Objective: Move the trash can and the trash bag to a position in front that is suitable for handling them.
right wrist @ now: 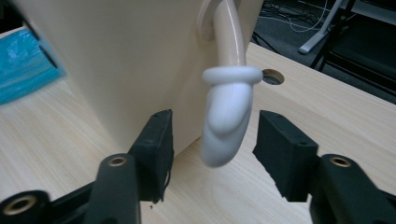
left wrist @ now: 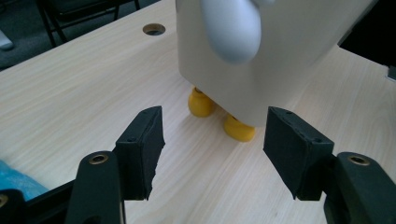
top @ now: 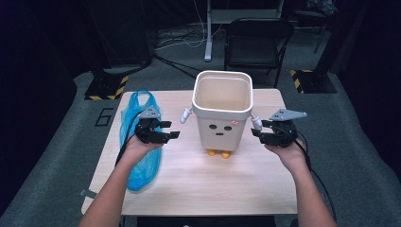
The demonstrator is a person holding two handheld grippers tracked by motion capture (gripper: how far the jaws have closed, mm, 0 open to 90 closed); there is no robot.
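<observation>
A cream bin (top: 222, 113) with a drawn face, two white arms and orange feet (left wrist: 201, 103) stands upright at the table's middle back. My left gripper (top: 171, 129) hovers just left of it, open and holding nothing. In the left gripper view its jaws (left wrist: 212, 149) point at the bin's lower corner (left wrist: 280, 56), below a blurred white arm (left wrist: 231, 32). My right gripper (top: 259, 128) is at the bin's right side. Its open jaws (right wrist: 212, 149) stand either side of the hanging white arm (right wrist: 229, 107), with a gap on both sides. A blue plastic bag (top: 137, 142) lies flat under the left hand.
The pale wooden table (top: 198, 179) has a round cable hole (right wrist: 272, 76) near the back right and another (left wrist: 154, 29) at the back left. A black folding chair (top: 257, 42) and a white desk leg (top: 208, 33) stand behind the table.
</observation>
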